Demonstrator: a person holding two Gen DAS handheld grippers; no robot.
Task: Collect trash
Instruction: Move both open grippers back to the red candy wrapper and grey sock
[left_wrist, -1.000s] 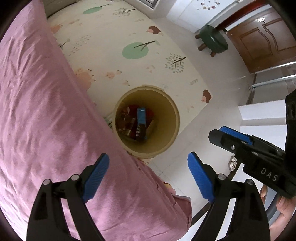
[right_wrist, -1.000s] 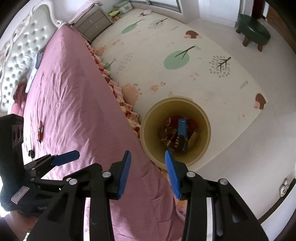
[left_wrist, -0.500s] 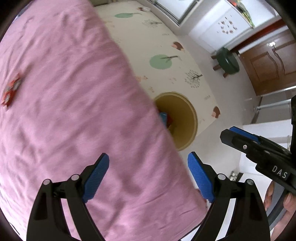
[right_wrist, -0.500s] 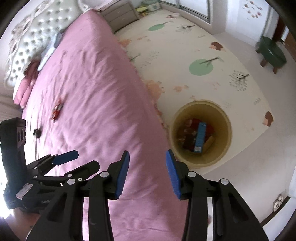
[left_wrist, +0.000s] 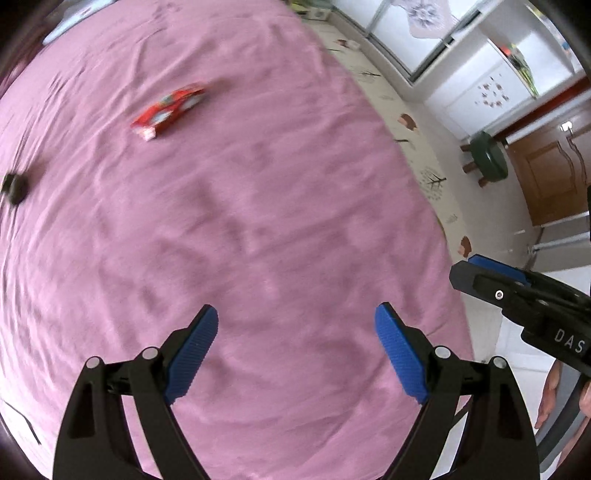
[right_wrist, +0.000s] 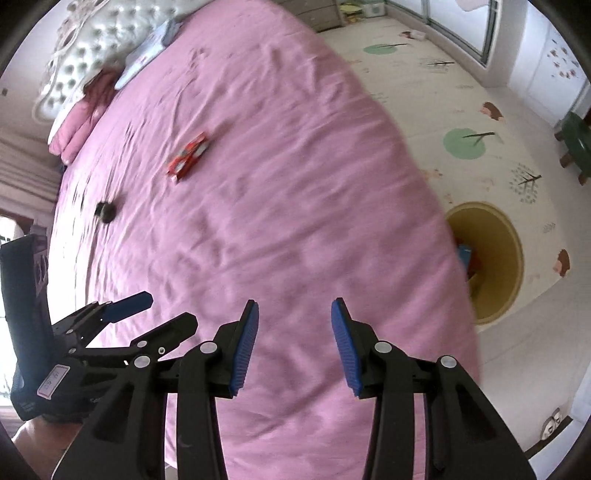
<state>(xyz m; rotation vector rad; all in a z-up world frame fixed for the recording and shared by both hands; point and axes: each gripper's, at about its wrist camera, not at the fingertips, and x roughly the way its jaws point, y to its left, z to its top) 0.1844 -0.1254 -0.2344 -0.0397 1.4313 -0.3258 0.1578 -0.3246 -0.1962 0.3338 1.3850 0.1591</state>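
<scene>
A red wrapper (left_wrist: 168, 110) lies on the pink bedspread (left_wrist: 240, 240), far ahead of my left gripper (left_wrist: 295, 350), which hangs open and empty over the bed. The wrapper (right_wrist: 187, 157) shows again in the right wrist view, up and left of my right gripper (right_wrist: 293, 345), whose jaws stand apart with nothing between them. A small dark object (left_wrist: 14, 186) lies near the bed's left side, also in the right view as a dark lump (right_wrist: 105, 211). The yellow bin (right_wrist: 495, 258) with trash inside stands on the floor beside the bed, partly hidden by the bedspread.
Pink pillows (right_wrist: 79, 122) and a tufted white headboard (right_wrist: 77, 55) are at the bed's far end. A patterned play mat (right_wrist: 461, 122) covers the floor, with a green stool (left_wrist: 487, 157) and a brown door (left_wrist: 546, 177) beyond. A hand (left_wrist: 554, 391) holds the right gripper.
Both grippers swung away from the bin and over the bed. The bin left the left view and slid to the right edge of the right view; the red wrapper and dark object came into sight.
</scene>
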